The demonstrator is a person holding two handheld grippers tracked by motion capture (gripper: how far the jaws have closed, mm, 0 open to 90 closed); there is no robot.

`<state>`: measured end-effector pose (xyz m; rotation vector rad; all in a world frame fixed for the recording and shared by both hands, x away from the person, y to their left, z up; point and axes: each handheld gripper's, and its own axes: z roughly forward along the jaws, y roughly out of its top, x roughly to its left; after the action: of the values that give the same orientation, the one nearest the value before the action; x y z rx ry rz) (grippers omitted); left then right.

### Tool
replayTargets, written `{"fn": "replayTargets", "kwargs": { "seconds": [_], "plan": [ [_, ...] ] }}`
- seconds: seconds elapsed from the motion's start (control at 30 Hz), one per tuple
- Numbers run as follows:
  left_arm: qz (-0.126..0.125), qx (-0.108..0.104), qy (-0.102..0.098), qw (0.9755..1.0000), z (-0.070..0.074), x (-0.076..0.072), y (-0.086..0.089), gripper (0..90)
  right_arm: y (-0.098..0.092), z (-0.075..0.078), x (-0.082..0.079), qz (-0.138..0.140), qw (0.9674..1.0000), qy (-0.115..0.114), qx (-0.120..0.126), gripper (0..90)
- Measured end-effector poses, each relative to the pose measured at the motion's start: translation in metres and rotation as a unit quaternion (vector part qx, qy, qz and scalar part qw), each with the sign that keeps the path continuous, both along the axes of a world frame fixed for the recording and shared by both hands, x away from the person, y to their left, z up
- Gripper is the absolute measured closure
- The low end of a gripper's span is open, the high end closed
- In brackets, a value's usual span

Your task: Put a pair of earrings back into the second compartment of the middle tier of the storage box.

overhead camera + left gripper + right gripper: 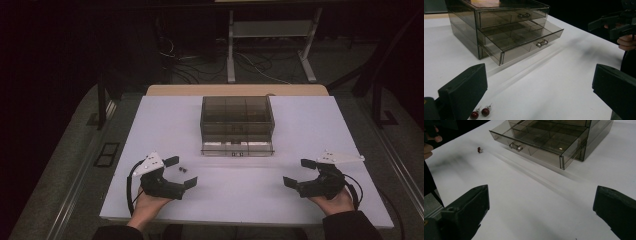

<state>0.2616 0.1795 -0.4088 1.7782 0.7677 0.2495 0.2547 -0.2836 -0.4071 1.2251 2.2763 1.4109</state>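
A: Starting left of the drawer box (237,125), what's there?

B: The left gripper (176,173), jaws spread wide, gripping nothing. Between those jaws, in front of the box and to its left, lie 2 small dark-red earrings (183,170) on the white table (150,120), touching or nearly touching each other. In the left gripper view they sit just beside the near jaw (480,113).

A: And the box itself?

B: Smoky clear plastic; its lower drawer (524,41) is pulled out, and its compartments look empty. So I'd judge the opening is done, while picking up the earrings and putting them in is all left.

A: Right of the box?

B: The right gripper (300,172), also wide open and holding nothing, well apart from the drawer.

A: Anything in the way?

B: No, bare tabletop between earrings and drawer. Cables and a metal stand (272,47) sit on the floor beyond the box.
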Motion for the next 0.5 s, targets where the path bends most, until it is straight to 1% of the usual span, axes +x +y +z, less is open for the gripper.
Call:
{"fn": "replayTargets", "kwargs": {
  "seconds": [0.17,0.3,0.5],
  "plan": [
    [-0.001,-0.001,0.002,1.0,0.003,-0.001,0.0,0.0,-0.001,0.0,0.0,0.0,1.0,0.003,0.002,0.2],
    [-0.003,0.005,0.003,1.0,0.007,-0.001,0.002,0.0,0.0,0.0,0.001,0.002,1.0,0.006,0.0,0.1],
    [-0.002,0.004,0.012,0.9999,0.014,0.002,0.006,0.0,-0.001,0.0,0.001,0.002,1.0,0.009,-0.001,0.1]
  ]
}}
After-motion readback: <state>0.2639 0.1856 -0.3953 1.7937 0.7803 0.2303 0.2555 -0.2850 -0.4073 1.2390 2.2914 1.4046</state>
